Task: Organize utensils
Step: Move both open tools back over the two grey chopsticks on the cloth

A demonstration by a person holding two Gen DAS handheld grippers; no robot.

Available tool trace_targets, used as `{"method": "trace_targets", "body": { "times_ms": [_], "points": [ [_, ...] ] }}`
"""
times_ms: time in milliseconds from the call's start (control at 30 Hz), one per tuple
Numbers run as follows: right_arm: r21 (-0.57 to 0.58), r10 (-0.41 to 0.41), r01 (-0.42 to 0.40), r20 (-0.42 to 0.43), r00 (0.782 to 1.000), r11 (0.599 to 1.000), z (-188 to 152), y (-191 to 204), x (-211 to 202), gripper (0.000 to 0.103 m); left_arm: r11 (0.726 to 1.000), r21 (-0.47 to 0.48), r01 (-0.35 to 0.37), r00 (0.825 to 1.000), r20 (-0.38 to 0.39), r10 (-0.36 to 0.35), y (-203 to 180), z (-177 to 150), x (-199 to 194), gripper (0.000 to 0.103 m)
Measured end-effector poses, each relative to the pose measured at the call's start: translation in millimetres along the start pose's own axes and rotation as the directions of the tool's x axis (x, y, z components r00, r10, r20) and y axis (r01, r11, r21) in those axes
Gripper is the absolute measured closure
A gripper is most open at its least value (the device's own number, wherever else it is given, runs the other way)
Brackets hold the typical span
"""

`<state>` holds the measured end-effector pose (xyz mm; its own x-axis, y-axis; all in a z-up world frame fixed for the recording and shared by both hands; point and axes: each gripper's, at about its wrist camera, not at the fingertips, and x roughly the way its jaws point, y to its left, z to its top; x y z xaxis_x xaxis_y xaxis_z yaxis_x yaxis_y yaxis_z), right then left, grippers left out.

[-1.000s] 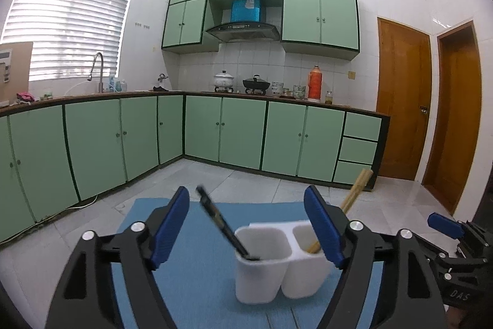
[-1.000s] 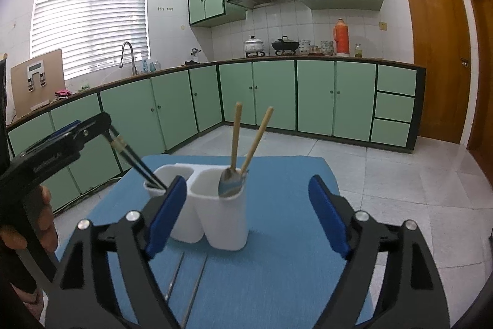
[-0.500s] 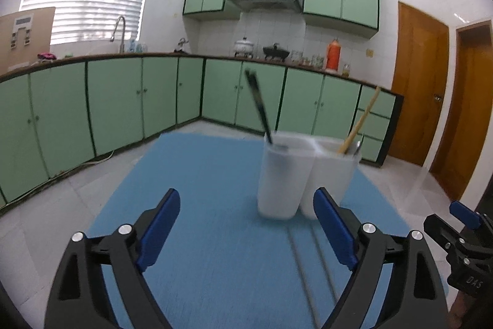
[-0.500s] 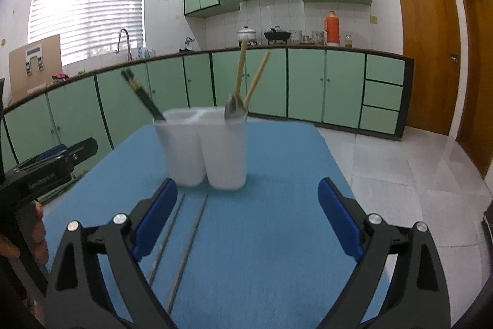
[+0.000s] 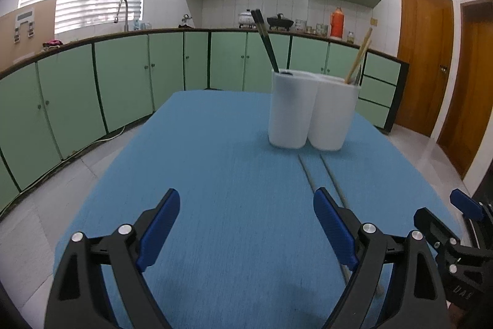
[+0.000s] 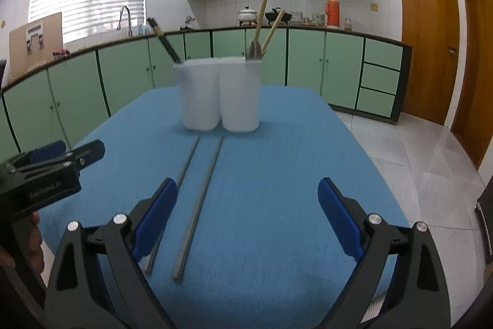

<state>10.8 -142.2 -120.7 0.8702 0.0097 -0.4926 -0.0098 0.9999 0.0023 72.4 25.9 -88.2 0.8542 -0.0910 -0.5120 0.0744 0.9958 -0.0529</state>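
Note:
A white two-compartment utensil holder [image 5: 311,110] [image 6: 220,94] stands on the blue table mat [image 5: 231,174] [image 6: 277,159]. Black chopsticks [image 5: 265,40] [image 6: 165,42] lean in its left compartment. Wooden chopsticks [image 5: 359,56] [image 6: 266,23] and a metal spoon [image 6: 254,50] stand in the right one. Two grey metal chopsticks [image 6: 197,199] [image 5: 323,184] lie on the mat in front of the holder. My left gripper [image 5: 246,218] is open and empty, low over the mat. My right gripper [image 6: 246,205] is open and empty, with the grey chopsticks at its left finger.
Green kitchen cabinets [image 5: 123,76] and a counter run along the far walls. Wooden doors [image 6: 428,51] stand at the right. The mat's edges drop to a tiled floor [image 6: 431,162]. The left gripper shows at the left of the right wrist view [image 6: 52,171].
Both grippers have pulled back and down from the holder, which now sits farther away. The grey chopsticks on the mat have come into fuller view.

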Motion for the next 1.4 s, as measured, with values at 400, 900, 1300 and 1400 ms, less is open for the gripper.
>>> {"method": "trace_targets", "body": {
  "times_ms": [400, 900, 1300, 1400],
  "points": [
    [-0.051, 0.043, -0.054, -0.202, 0.978, 0.997, -30.5, 23.5, -4.0, 0.062, 1.000, 0.022, -0.014, 0.995, -0.102, 0.016, 3.7, -28.3, -15.0, 0.016],
    [-0.036, 0.101, -0.114, -0.254, 0.962, 0.993, -37.6, 43.5, -2.7, 0.079, 1.000, 0.027, -0.013, 0.992, -0.128, 0.017, 5.3, -41.2, -19.0, 0.016],
    [-0.043, 0.133, -0.149, -0.256, 0.957, 0.988, -38.8, 52.8, -4.4, 0.085, 1.000, 0.011, -0.012, 0.992, -0.124, 0.013, 10.2, -43.6, -21.4, 0.016],
    [-0.035, 0.138, -0.154, -0.277, 0.951, 0.987, -41.9, 54.7, 1.4, 0.089, 1.000, 0.008, -0.013, 0.992, -0.122, 0.014, 11.9, -44.8, -22.9, 0.016]
  ]
}}
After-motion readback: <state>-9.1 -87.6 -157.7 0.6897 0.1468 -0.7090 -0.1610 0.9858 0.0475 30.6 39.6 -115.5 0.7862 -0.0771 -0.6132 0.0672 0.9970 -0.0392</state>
